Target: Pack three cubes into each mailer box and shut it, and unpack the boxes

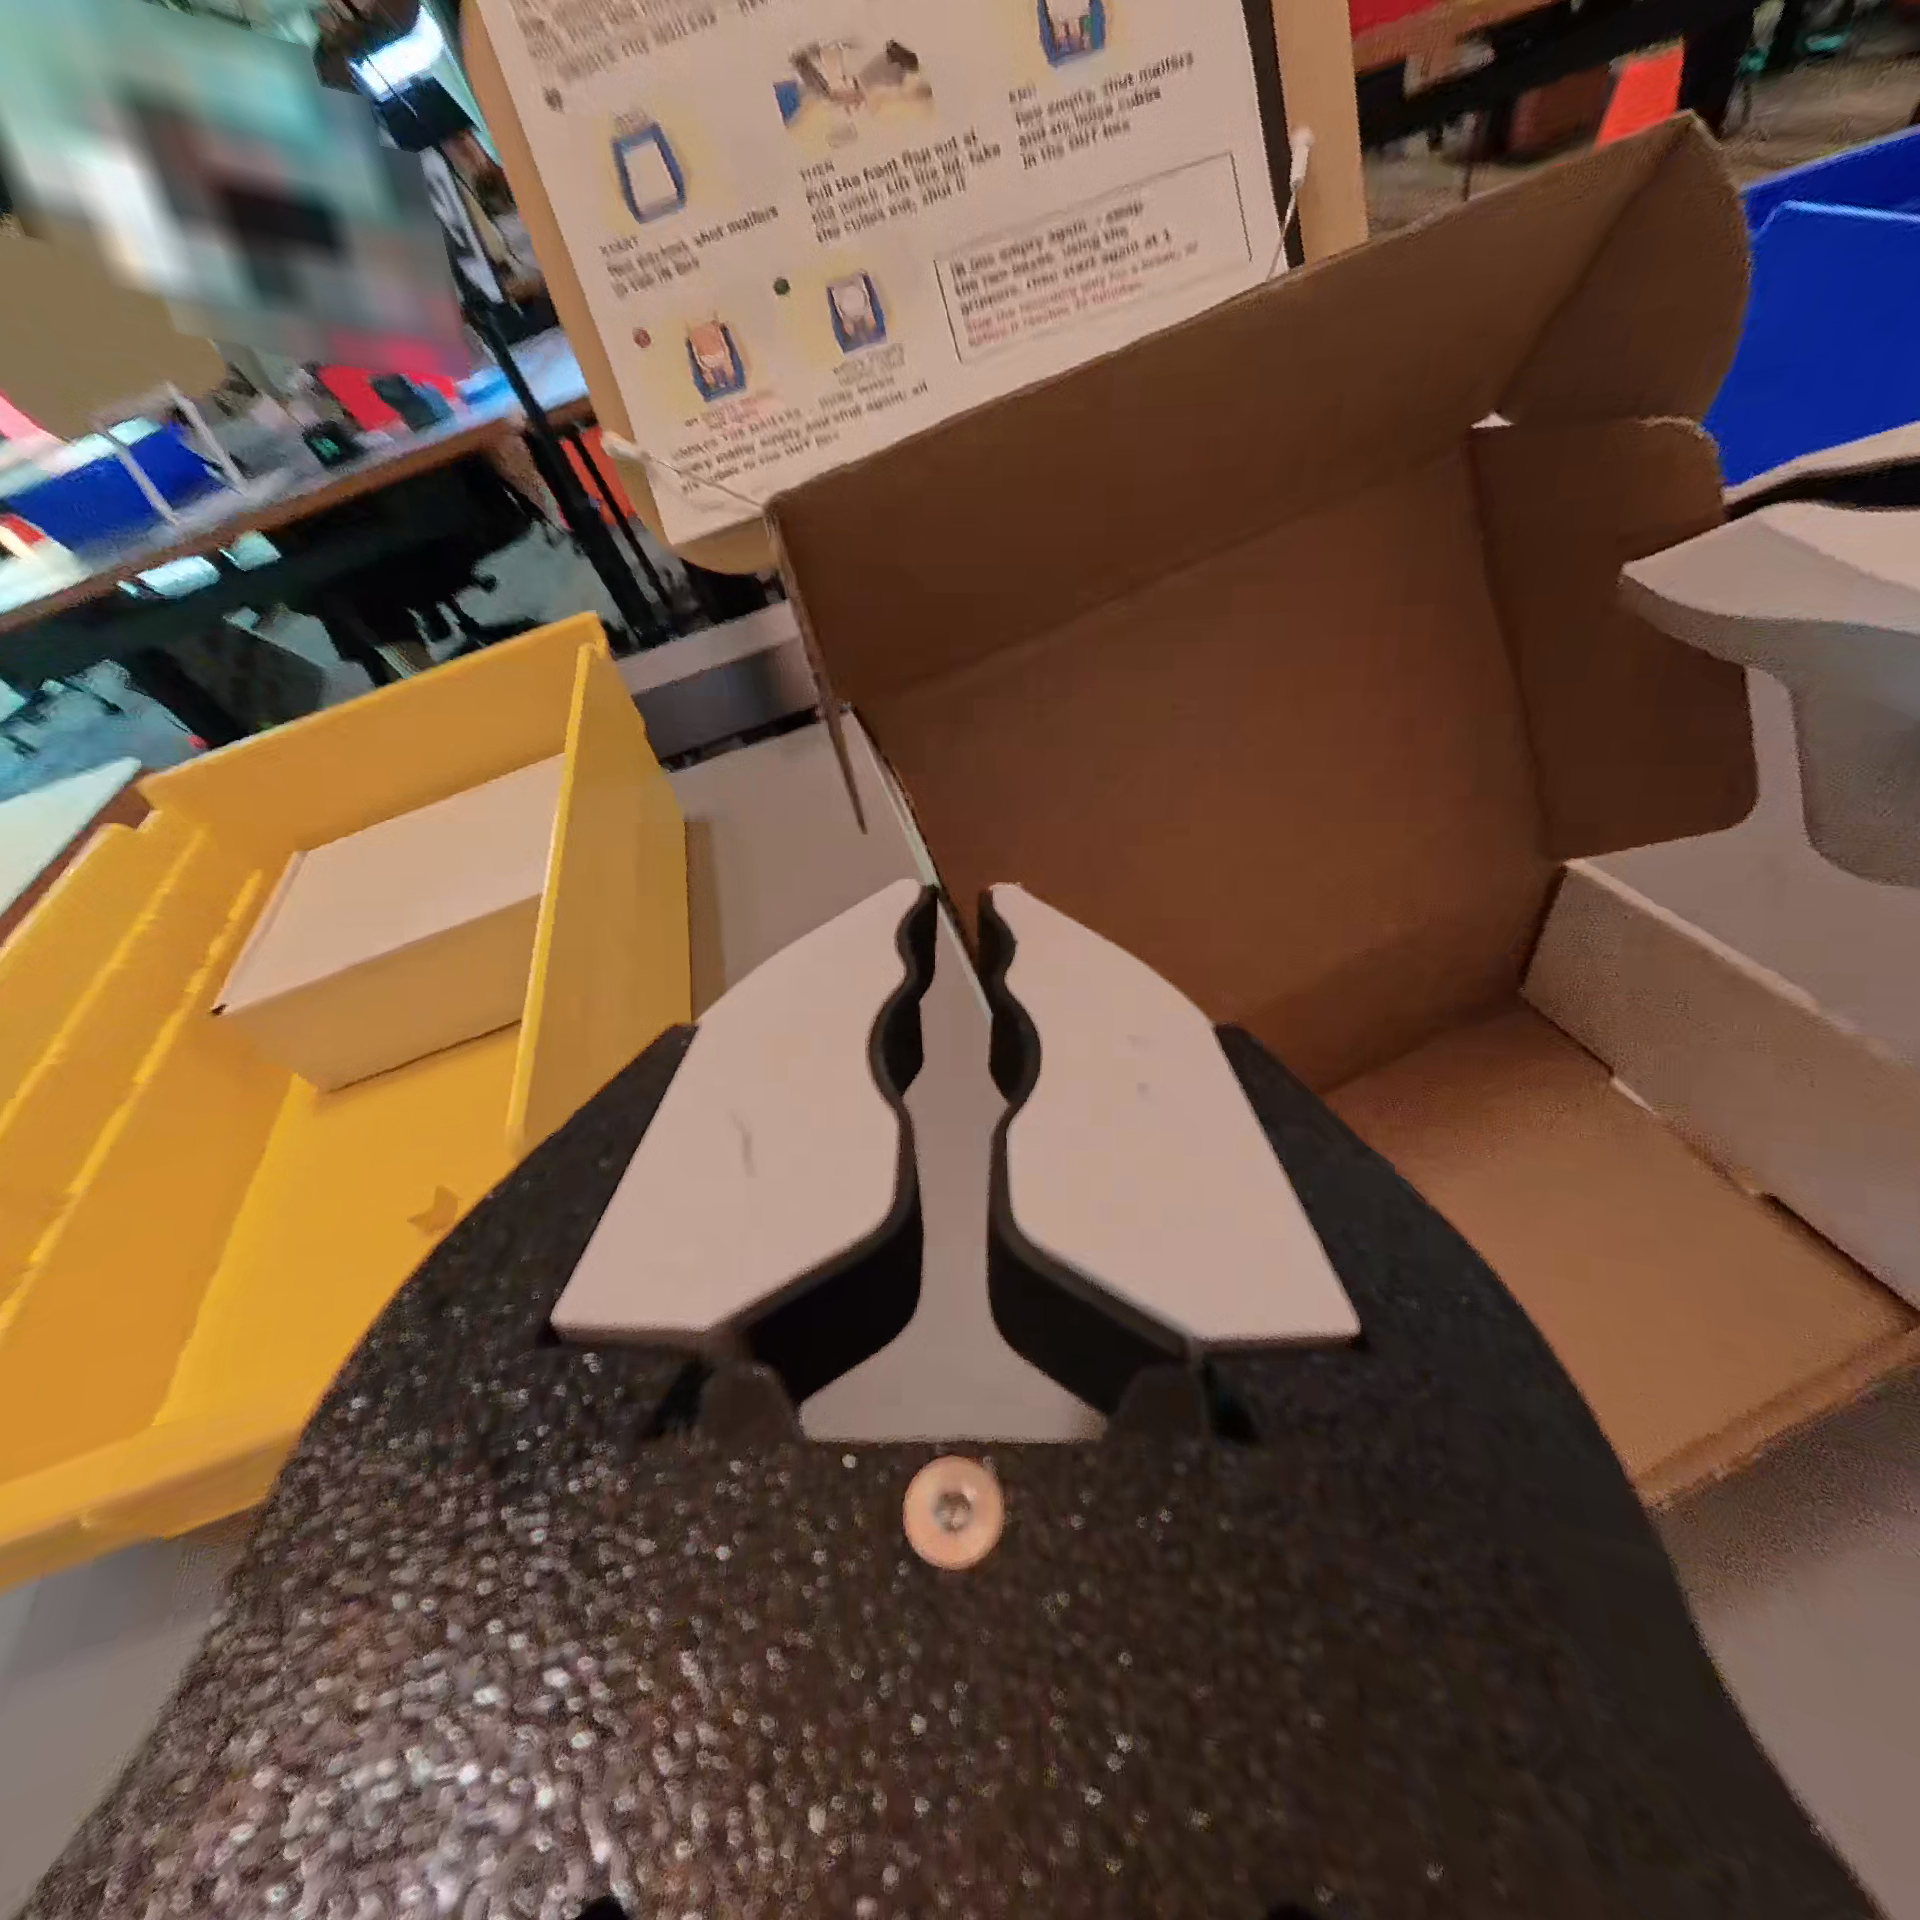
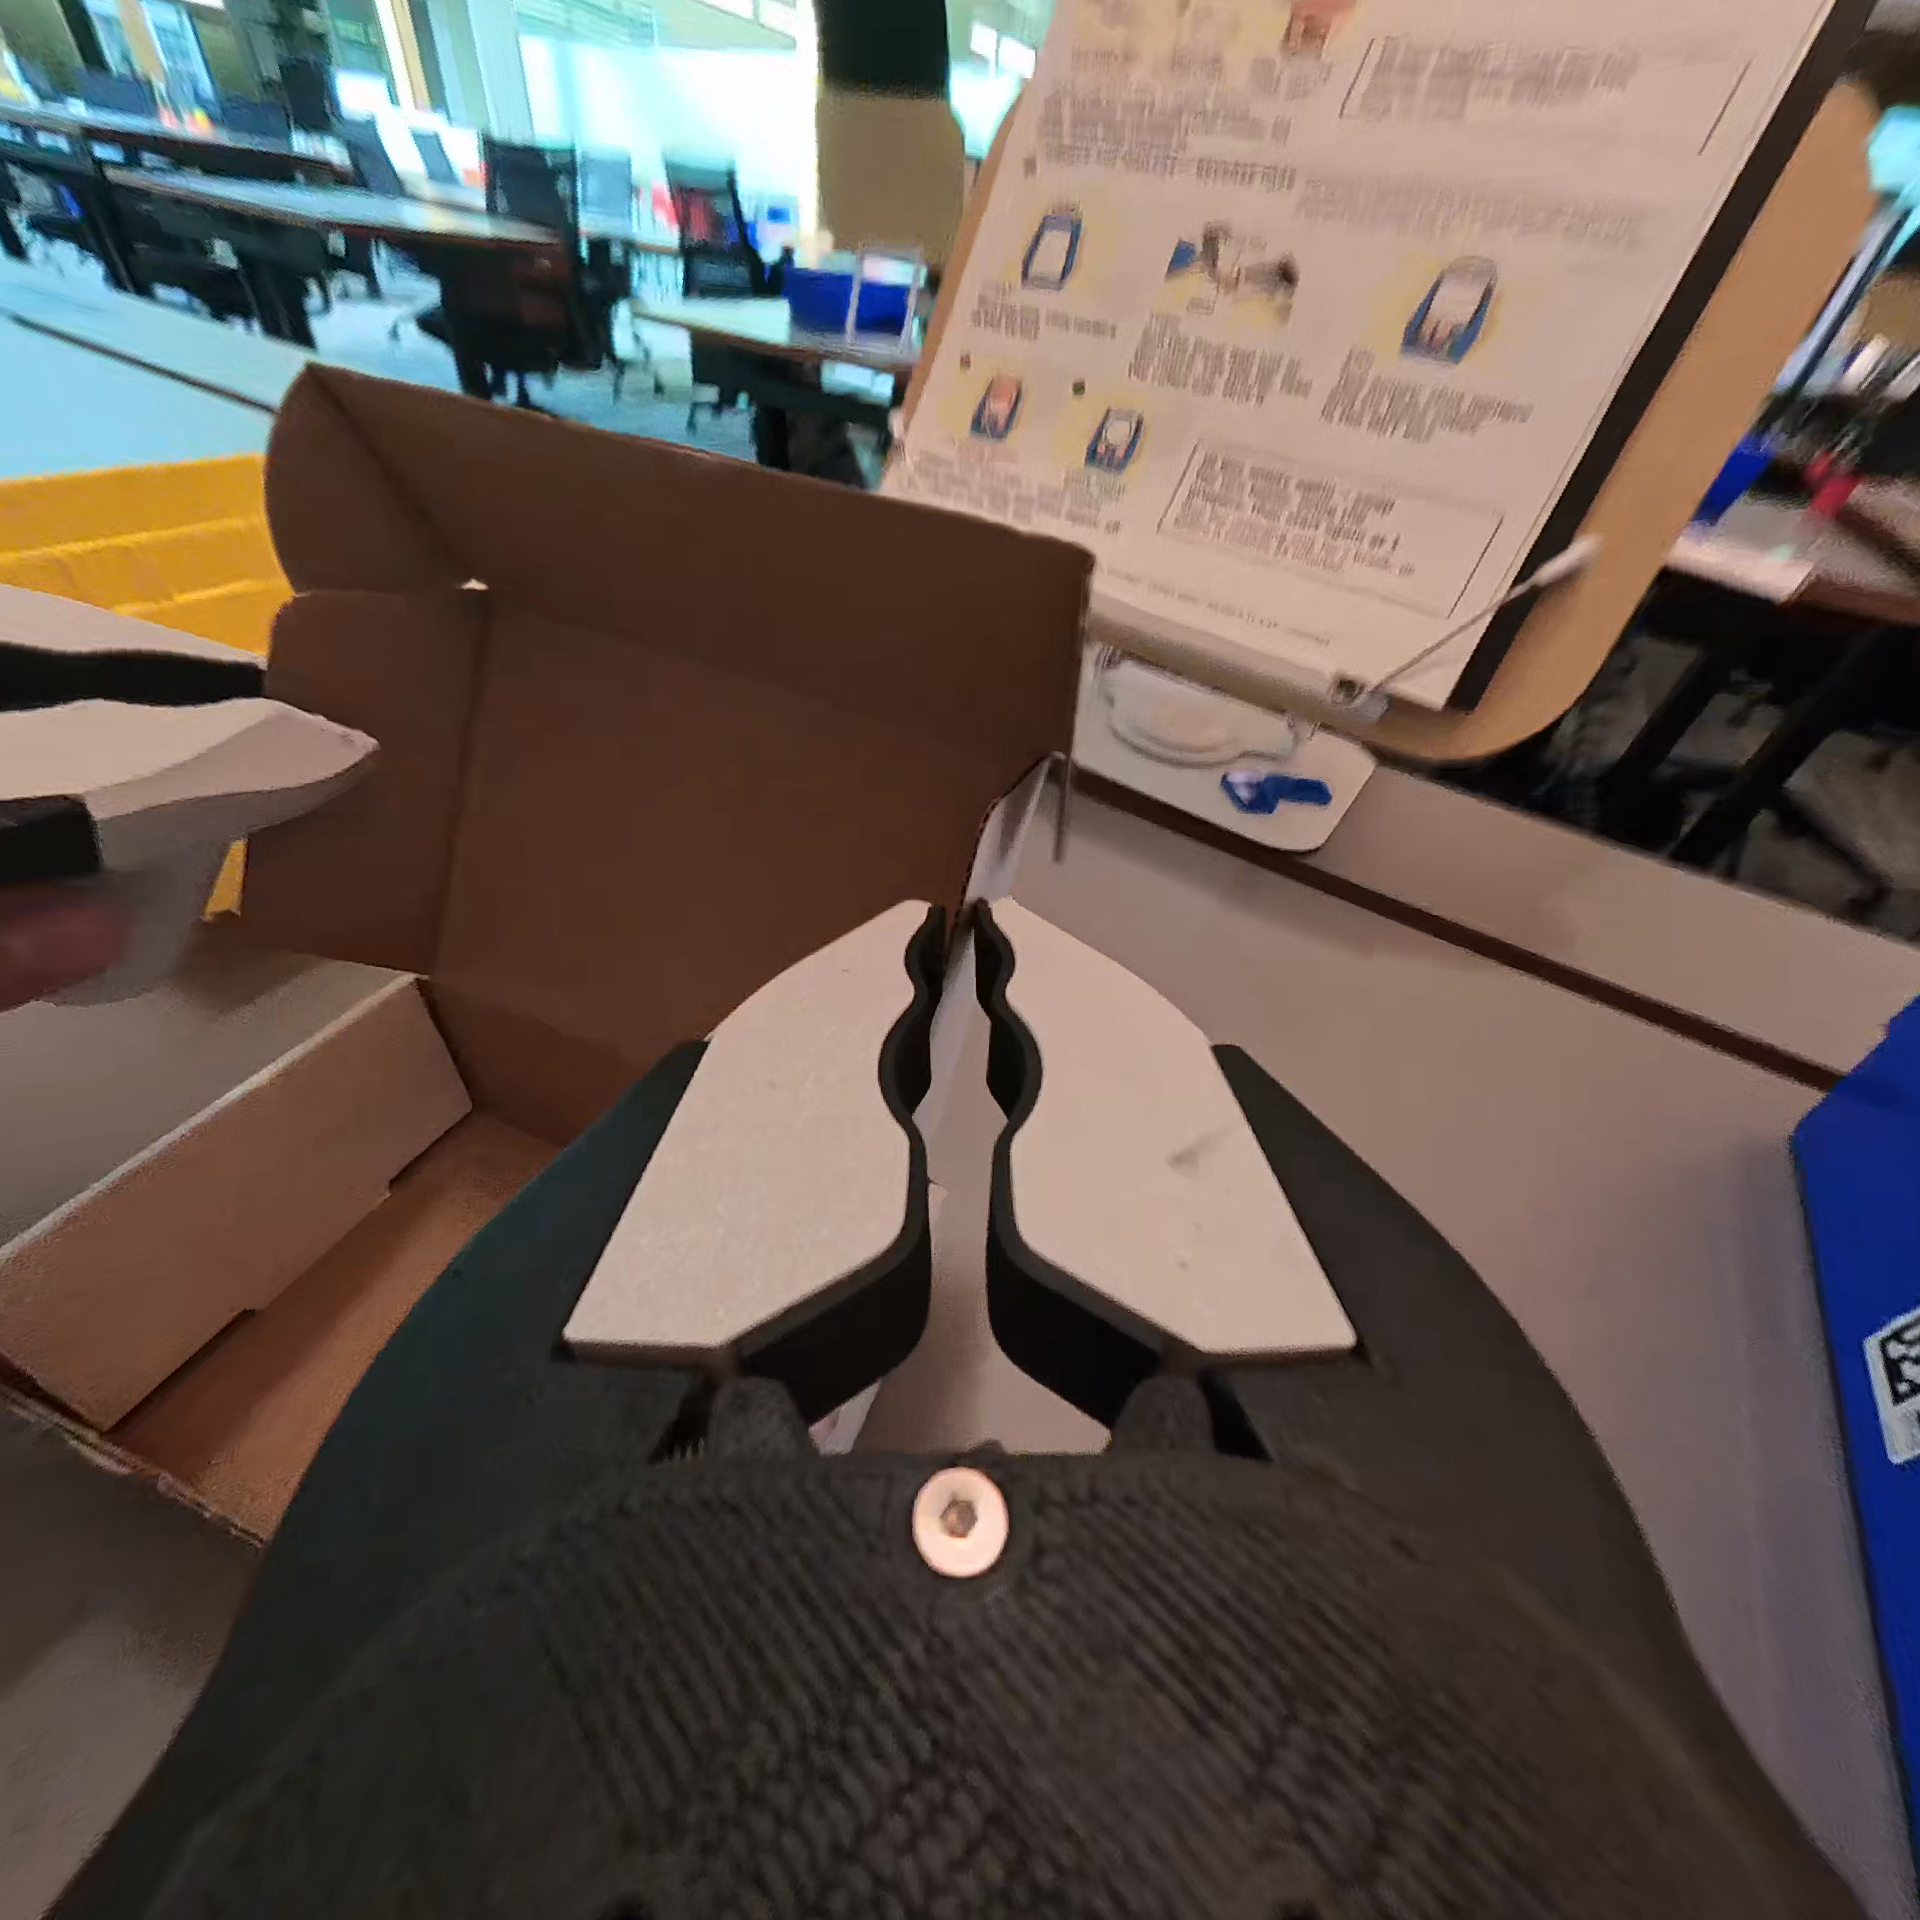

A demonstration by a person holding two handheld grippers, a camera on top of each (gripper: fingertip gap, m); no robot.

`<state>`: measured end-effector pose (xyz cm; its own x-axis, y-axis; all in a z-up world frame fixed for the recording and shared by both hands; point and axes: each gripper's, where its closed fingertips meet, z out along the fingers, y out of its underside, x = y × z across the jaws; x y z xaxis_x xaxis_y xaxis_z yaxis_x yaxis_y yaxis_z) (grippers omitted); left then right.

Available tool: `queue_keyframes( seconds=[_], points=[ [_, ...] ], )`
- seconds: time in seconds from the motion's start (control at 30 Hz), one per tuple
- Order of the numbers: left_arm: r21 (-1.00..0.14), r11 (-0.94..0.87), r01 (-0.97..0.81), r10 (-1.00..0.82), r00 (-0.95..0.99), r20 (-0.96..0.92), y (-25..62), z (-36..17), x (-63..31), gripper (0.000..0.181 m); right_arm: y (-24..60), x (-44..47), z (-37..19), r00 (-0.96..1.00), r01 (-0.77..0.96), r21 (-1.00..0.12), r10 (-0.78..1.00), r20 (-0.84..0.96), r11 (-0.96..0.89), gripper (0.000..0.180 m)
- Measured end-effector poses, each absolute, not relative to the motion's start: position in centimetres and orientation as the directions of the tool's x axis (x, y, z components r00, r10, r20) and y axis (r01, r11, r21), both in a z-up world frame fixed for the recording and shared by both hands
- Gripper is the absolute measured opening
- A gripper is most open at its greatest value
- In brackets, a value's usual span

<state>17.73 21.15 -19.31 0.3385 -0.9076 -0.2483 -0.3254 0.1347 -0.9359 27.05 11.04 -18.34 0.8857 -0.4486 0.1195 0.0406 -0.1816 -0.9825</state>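
Observation:
An open mailer box (image 1: 1195,644), brown inside and white outside, stands on the table with its lid upright; it also shows in the right wrist view (image 2: 675,790). No cube shows on the visible part of its floor (image 1: 1538,1236). My left gripper (image 1: 958,904) is shut on the box's left side wall, whose edge runs between the fingertips. My right gripper (image 2: 958,914) is shut on the box's right side wall (image 2: 1003,831). Each gripper shows at the edge of the other view: the right one (image 1: 1808,665), the left one (image 2: 177,758).
A yellow bin (image 1: 208,1195) on the left holds a closed white mailer box (image 1: 395,935). A blue bin (image 2: 1860,1351) stands on the right. An instruction board (image 1: 883,208) stands behind the box. The grey table (image 2: 1403,1091) lies around. Across from one pair of fingers to the other is roughly 15 cm.

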Motion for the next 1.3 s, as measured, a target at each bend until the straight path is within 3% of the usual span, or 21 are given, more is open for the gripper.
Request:
queue_keyframes(
  seconds=[0.17,0.4,0.67,0.73,0.8,0.83,0.93,0.97,1.07,1.2,1.3],
  points=[
    [-0.961,0.16,-0.227,-0.884,0.401,-0.242,19.4,-19.3,16.3,0.007,9.4,25.0,-18.3,0.827,0.126,-0.979,-0.527,0.194,-0.163,0.005],
    [-0.969,0.128,-0.21,-0.908,0.369,-0.2,16.4,-20.4,13.8,0.009,6.7,22.3,-19.6,0.825,0.108,-0.981,-0.535,0.18,-0.163,0.005],
    [-0.907,0.1,-0.41,-0.947,0.239,-0.212,13.9,-24.5,10.7,0.007,4.0,19.7,-23.5,0.837,0.15,-0.901,-0.433,0.334,-0.406,0.005],
    [-0.893,0.095,-0.441,-0.971,0.157,-0.181,12.8,-25.0,10.3,0.017,3.3,18.7,-24.4,0.865,0.171,-0.87,-0.351,0.357,-0.463,0.019],
    [-0.882,0.109,-0.458,-0.987,0.057,-0.152,11.4,-25.3,9.7,0.045,2.0,17.6,-24.7,0.883,0.196,-0.842,-0.283,0.374,-0.502,0.038],
    [-0.876,0.128,-0.465,-0.988,0.02,-0.155,11.0,-25.3,9.1,0.049,1.2,16.7,-24.7,0.896,0.22,-0.825,-0.226,0.381,-0.52,0.039],
    [-0.872,0.183,-0.454,-0.982,-0.043,-0.184,11.1,-25.2,7.6,0.045,-0.2,13.8,-21.1,0.899,0.363,-0.83,-0.075,0.432,-0.424,0.029],
    [-0.879,0.174,-0.443,-0.984,-0.044,-0.173,11.4,-25.0,7.2,0.04,-0.2,13.7,-18.7,0.887,0.393,-0.848,-0.095,0.451,-0.354,0.017],
    [-0.918,0.069,-0.39,-0.998,-0.02,-0.067,12.3,-23.7,7.2,0.029,0.8,16.8,-12.5,0.832,0.397,-0.884,-0.311,0.46,-0.247,0.007],
    [-0.934,-0.051,-0.353,-0.999,0.006,0.052,13.4,-22.6,7.4,0.026,4.9,19.7,-13.3,0.821,0.389,-0.819,-0.245,0.516,-0.422,0.003],
    [-0.937,-0.037,-0.348,-0.999,0.022,0.031,14.5,-22.7,6.9,0.02,6.7,19.4,-18.0,0.862,0.379,-0.712,-0.056,0.505,-0.591,0.001]
  ],
)
